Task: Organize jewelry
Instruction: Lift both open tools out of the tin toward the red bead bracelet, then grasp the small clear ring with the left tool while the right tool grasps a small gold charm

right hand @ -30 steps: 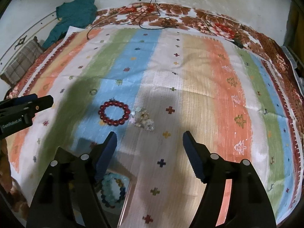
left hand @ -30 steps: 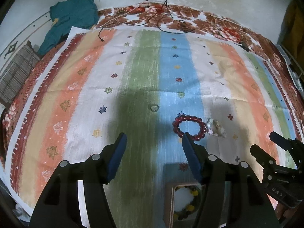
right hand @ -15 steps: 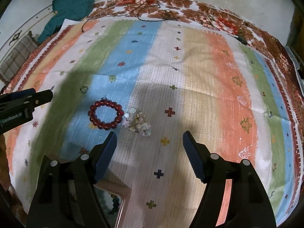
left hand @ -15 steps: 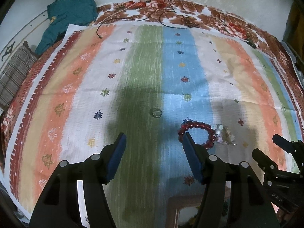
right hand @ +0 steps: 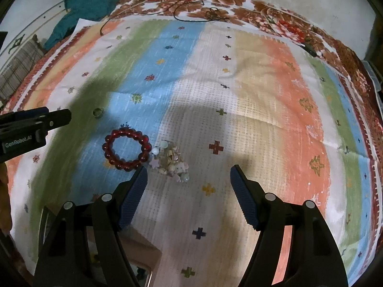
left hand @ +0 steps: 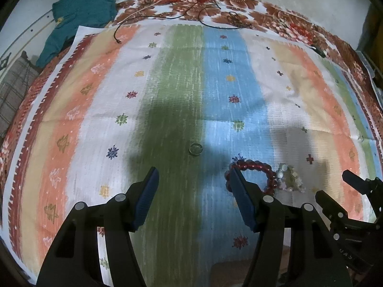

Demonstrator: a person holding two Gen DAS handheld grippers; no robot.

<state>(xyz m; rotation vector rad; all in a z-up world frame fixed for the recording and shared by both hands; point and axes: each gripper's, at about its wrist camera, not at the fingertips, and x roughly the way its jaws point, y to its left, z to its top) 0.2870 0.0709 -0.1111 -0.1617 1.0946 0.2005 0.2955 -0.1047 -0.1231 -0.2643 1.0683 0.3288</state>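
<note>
While both grippers hover over the striped cloth [left hand: 182,76], each has its jaws spread wide with nothing between them. Between the left gripper [left hand: 192,179] jaws lies only bare green and blue stripe; straight ahead of the gap, a little beyond the tips, a small ring [left hand: 195,149] lies flat on the line where green meets blue. The red bead bracelet [left hand: 253,169] sits just past the tip of the left gripper's right jaw, partly hidden behind it, and the pale bead cluster [left hand: 290,179] touches its far right side. The right gripper [right hand: 188,174] has its left jaw tip just beside the near edge of the red bead bracelet [right hand: 126,149], which lies flat as an open circle with no long axis. The pale bead cluster [right hand: 170,161] lies ahead of the gap, toward the left jaw, its heap running diagonally from far-left to near-right. Rightward and ahead of both grippers the cloth runs open and flat to its border. Beyond the far-left corner lies a teal garment [left hand: 81,16]; black cables [left hand: 215,16] trail along the far edge.
</note>
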